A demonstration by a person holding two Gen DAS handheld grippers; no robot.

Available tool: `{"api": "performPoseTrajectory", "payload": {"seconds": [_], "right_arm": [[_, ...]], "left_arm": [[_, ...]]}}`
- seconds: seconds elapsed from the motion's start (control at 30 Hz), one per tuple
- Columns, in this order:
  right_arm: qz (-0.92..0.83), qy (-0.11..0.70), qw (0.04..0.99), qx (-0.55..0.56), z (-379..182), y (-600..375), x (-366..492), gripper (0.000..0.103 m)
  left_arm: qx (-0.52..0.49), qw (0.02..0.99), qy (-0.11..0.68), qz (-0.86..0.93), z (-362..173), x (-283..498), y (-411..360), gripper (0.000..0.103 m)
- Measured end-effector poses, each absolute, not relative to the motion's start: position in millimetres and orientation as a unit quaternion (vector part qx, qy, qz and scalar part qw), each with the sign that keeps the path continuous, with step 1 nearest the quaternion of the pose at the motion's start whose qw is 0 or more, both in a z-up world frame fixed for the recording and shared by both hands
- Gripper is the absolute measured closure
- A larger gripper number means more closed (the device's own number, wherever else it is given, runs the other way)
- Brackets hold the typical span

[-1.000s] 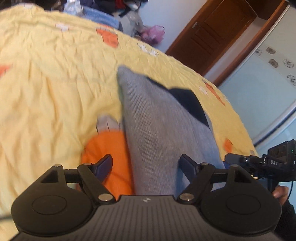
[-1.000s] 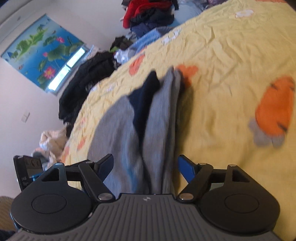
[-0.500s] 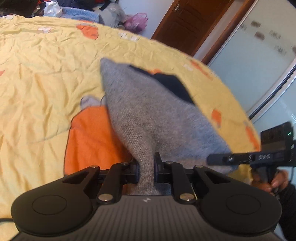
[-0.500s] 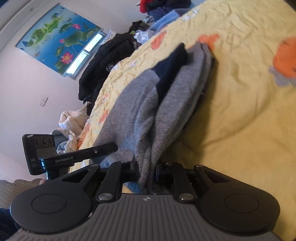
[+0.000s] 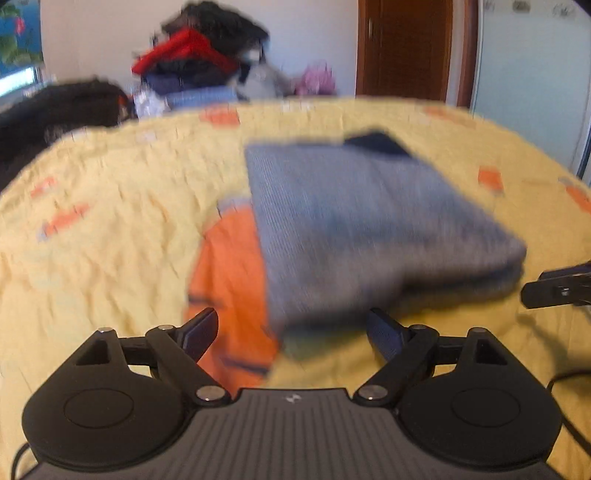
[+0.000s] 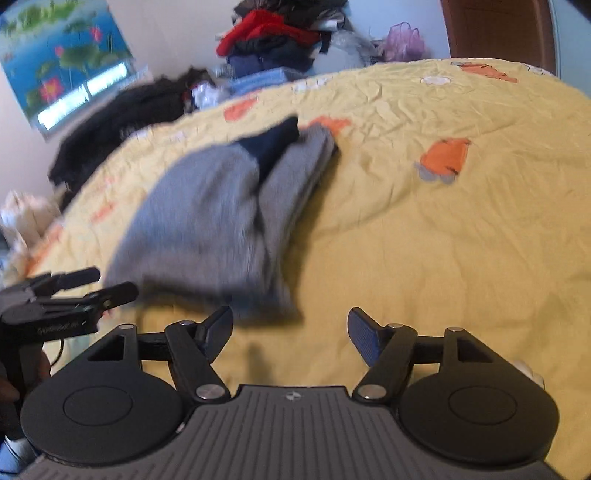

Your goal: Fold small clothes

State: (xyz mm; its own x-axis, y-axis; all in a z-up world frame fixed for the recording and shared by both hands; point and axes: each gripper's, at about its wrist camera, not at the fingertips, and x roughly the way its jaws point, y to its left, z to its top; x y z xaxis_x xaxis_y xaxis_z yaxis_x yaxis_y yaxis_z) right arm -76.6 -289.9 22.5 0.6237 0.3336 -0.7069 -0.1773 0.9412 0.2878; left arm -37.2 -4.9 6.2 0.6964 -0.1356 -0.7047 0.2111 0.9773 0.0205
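A yellow bedspread (image 6: 424, 229) with orange prints is seen, clothes (image 6: 273, 33) heaped beyond its far edge. The grey garment (image 5: 362, 225) is laid folded near the middle (a dark blue patch shows at its far end). The left gripper (image 5: 291, 328) has just been opened, nothing pinched, the garment's near edge just ahead. The right gripper (image 6: 291, 328) has likewise been opened, empty, just beside the garment's near corner.

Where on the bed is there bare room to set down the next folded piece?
Bare yellow sheet lies right of the grey garment, between it and the orange print. Another free patch lies left of the garment, short of the dark clothes. The far edge is crowded by the clothes pile.
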Motion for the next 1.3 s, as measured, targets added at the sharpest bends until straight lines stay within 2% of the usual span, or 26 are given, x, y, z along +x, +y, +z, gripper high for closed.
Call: {"api": "performPoseTrajectory", "payload": {"seconds": [0.1,0.17,0.2,0.5,0.6,0.7,0.83,0.97,1.1,1.3], "right_arm": [[0.126,0.391,0.91,0.063,31,-285,-93,0.023],[0.109,0.37,0.921,0.054,44,-296,-98,0.006],[0.095,0.36,0.927,0.048,50,-303,-100,0.005],[-0.129,0.301,0.94,-0.093,119,-418,-138,0.005],[-0.239,0.271,0.911,-0.198,130,-444,-157,0.002],[-0.315,0.228,0.867,-0.311,117,-438,-168,0.0],[-0.191,0.25,0.928,-0.198,87,-400,-164,0.0],[0.004,0.32,0.945,-0.064,35,-326,-136,0.001],[0.074,0.337,0.938,-0.039,6,-261,-112,0.001],[0.032,0.37,0.928,-0.026,-12,-226,-81,0.0]], "left_arm": [[0.049,0.929,0.357,-0.085,-3,-42,-9,0.01],[0.041,0.928,0.361,-0.084,-4,-40,-8,0.008],[0.04,0.928,0.361,-0.082,-5,-39,-8,0.003],[0.035,0.93,0.359,-0.076,-7,-39,-6,0.001],[0.036,0.93,0.359,-0.076,-7,-39,-6,0.0],[0.036,0.93,0.359,-0.076,-7,-39,-6,0.0],[0.036,0.929,0.359,-0.077,-7,-39,-6,0.0],[0.036,0.93,0.359,-0.076,-7,-39,-6,0.0],[0.035,0.93,0.359,-0.076,-7,-38,-6,0.0],[0.034,0.93,0.359,-0.075,-7,-38,-5,0.0]]}}
